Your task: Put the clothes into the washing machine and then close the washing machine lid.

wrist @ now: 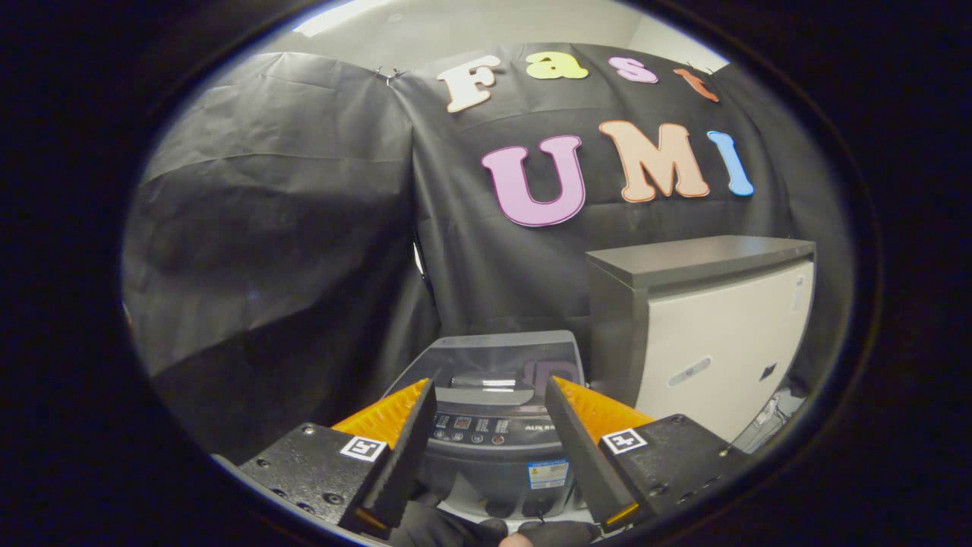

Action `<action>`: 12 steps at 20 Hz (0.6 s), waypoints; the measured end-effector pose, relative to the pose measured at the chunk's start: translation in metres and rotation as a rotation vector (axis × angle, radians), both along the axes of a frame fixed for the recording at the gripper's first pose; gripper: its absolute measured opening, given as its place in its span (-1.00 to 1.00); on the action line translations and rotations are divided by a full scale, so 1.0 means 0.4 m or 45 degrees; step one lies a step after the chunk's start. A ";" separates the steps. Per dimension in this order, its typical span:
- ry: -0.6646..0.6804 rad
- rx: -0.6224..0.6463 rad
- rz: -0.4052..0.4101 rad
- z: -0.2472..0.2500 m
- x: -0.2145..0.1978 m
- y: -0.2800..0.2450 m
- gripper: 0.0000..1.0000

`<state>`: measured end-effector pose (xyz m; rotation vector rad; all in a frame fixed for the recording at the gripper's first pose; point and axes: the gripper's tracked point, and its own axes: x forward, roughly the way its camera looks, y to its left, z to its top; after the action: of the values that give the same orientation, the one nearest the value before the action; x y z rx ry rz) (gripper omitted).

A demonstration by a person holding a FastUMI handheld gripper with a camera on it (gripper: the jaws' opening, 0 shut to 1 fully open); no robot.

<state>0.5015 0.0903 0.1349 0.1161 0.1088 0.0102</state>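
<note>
Two fingers of your gripper [490, 414] are standing spread apart with nothing pinched between them, and you are looking along them at the washer [497, 425], which is sitting low, just ahead of and between the tips. Its lid [501, 353] is lying down flat over the tub, with a grey handle strip [493, 395] near the front edge and the control panel [486, 434] just below that. To the right of the washer a pale cabinet [706, 334] with a dark top is standing close beside it. A dark, soft-looking mass [448, 528] is showing at the base of the fingers; it could be the clothes or a gloved hand, and you cannot tell which from here. Judging by the task, the clothes are going to handle as light, limp and easily bunched, so you should be pinching a thick fold near the middle of the heap rather than a loose edge, or a sleeve may be trailing over the rim. The lid is looking stiff, smooth and probably slippery, so you should be taking it at the handle strip and guiding it, not letting it drop. Since the lid is down, it will likely need lifting first.
</note>
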 end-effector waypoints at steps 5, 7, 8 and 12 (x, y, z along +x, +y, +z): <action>-0.047 0.028 -0.054 -0.046 -0.092 -0.048 0.76; -0.049 0.052 -0.059 -0.073 -0.122 -0.058 0.76; -0.053 0.069 -0.060 -0.084 -0.134 -0.059 0.76; -0.030 0.102 -0.011 -0.135 -0.179 -0.029 0.76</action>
<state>0.4299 0.0787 0.0809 0.1965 0.0845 0.0075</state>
